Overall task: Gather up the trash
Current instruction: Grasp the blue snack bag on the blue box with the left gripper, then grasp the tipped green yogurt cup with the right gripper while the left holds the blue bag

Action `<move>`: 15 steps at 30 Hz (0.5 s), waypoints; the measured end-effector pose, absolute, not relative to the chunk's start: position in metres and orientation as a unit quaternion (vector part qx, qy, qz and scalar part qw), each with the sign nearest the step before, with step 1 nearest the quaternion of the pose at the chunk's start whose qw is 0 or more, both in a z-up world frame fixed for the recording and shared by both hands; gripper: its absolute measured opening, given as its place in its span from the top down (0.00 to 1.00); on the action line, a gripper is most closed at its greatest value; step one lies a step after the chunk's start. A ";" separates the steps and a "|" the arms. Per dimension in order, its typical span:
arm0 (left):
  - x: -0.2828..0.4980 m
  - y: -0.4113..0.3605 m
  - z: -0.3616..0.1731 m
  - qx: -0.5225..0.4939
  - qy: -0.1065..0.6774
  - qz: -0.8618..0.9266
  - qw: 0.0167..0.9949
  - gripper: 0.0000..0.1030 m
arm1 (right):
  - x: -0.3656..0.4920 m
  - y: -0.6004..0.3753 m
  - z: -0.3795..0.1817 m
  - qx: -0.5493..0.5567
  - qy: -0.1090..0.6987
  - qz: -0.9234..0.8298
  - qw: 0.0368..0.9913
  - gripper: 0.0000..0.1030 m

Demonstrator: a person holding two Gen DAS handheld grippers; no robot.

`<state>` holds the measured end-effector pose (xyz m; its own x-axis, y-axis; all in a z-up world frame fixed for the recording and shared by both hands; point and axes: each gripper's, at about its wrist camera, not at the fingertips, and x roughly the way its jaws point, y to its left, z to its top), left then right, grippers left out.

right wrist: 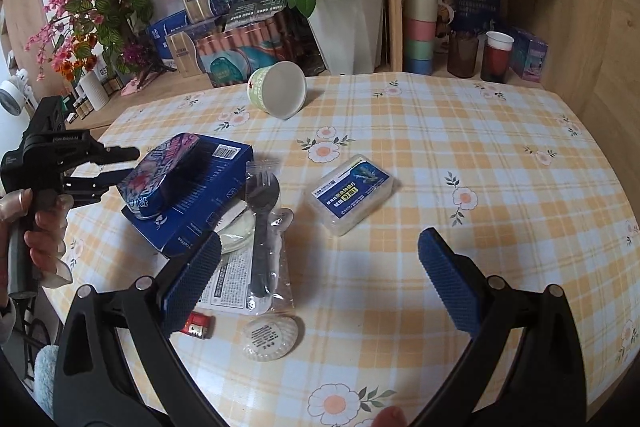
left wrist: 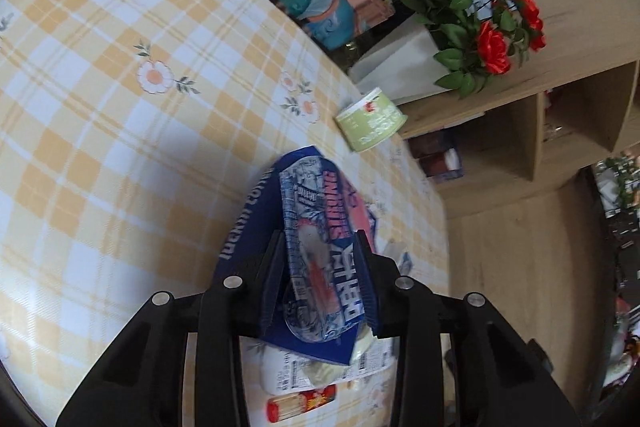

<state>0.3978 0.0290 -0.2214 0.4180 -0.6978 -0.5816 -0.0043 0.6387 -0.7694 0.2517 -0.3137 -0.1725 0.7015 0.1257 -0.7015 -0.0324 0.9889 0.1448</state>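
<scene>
Blue patterned wrapper (left wrist: 320, 247) clamped in left gripper (left wrist: 322, 243), right gripper (right wrist: 320, 263) wide open, empty, above checked tablecloth (right wrist: 460, 155).

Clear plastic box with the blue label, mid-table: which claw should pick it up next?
Right. The right claw is open and empty, pointing toward the clear plastic box with the blue label. The left claw is closed on a flattened blue printed can.

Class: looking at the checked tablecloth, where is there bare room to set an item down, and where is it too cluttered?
Free: the wide stretch of tablecloth right of the clear plastic box, and the near edge below it. Also bare: between the tipped paper cup and that box. Crowded: the left side, around the blue carton, the bagged black fork and the small round lid.
</scene>
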 end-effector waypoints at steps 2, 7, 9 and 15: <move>0.401 0.026 -0.228 -0.369 0.490 -0.237 0.753 0.68 | 0.254 -0.314 -0.173 0.057 0.383 0.044 0.921 0.06; 0.408 0.008 -0.241 -0.358 0.508 -0.272 0.735 0.68 | 0.263 -0.315 -0.173 0.055 0.390 0.051 0.918 0.06; 0.408 0.003 -0.241 -0.347 0.506 -0.272 0.741 0.87 | 0.270 -0.315 -0.171 0.053 0.392 0.055 0.917 0.06; 0.401 0.008 -0.222 -0.348 0.470 -0.290 0.758 0.97 | 0.301 -0.310 -0.155 0.032 0.392 0.083 0.916 0.06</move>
<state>0.4007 0.0079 -0.2222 0.3902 -0.7662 -0.5105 0.1118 0.5898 -0.7998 0.3013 -0.3103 -0.1553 0.6785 0.1768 -0.7130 -0.1263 0.9842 0.1239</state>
